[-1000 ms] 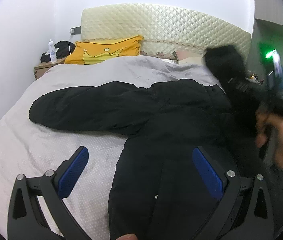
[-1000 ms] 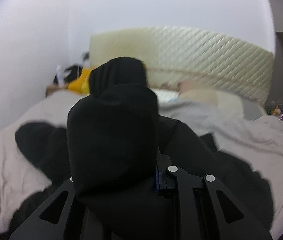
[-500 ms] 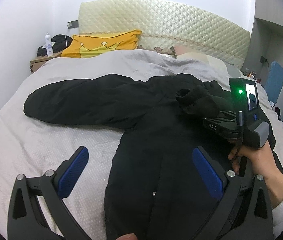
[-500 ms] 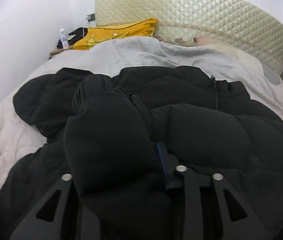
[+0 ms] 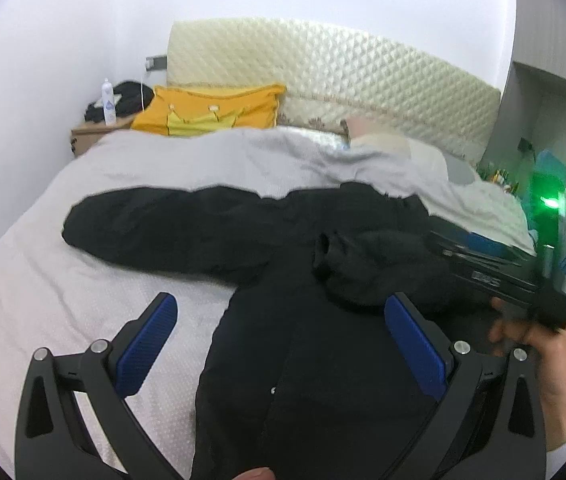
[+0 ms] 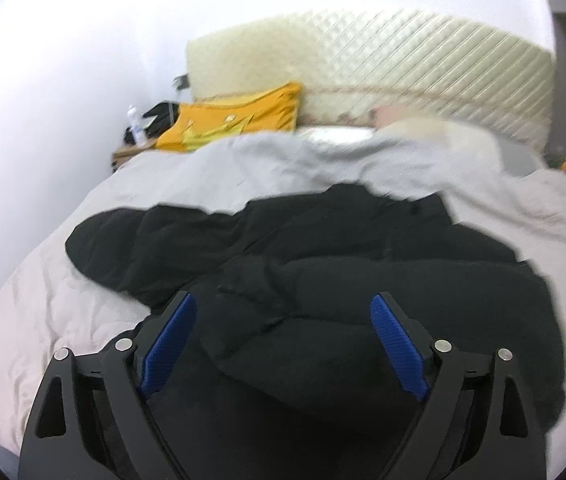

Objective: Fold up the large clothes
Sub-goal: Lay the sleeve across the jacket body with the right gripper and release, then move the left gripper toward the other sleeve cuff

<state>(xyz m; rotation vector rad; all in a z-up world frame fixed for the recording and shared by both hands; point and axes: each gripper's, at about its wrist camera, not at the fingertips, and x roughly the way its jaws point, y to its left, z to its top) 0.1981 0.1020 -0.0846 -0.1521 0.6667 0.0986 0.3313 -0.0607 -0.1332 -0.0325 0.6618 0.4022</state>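
A large black puffer jacket (image 5: 303, 340) lies on the bed (image 5: 83, 280), one sleeve (image 5: 163, 228) stretched out to the left. The other sleeve (image 5: 363, 264) lies folded across the jacket's body, cuff toward the middle. My left gripper (image 5: 281, 332) hovers open above the jacket's lower body, nothing between its blue pads. My right gripper (image 6: 283, 328) is over the folded sleeve (image 6: 323, 320); its jaws are opening and the pads stand clear of the cloth. In the left wrist view the right gripper (image 5: 439, 236) shows at the right, held by a hand (image 5: 539, 352).
A yellow pillow (image 5: 211, 112) and a pale pillow (image 5: 379, 144) lie by the quilted headboard (image 5: 363, 76). A nightstand (image 5: 95, 132) with a bottle (image 5: 108, 102) stands at the far left. A grey duvet (image 6: 283, 168) covers the bed; a cabinet (image 5: 543, 120) stands right.
The right gripper carried the sleeve down across the jacket, let go of it and drew back with its jaws apart. The left gripper rose a little and stayed open.
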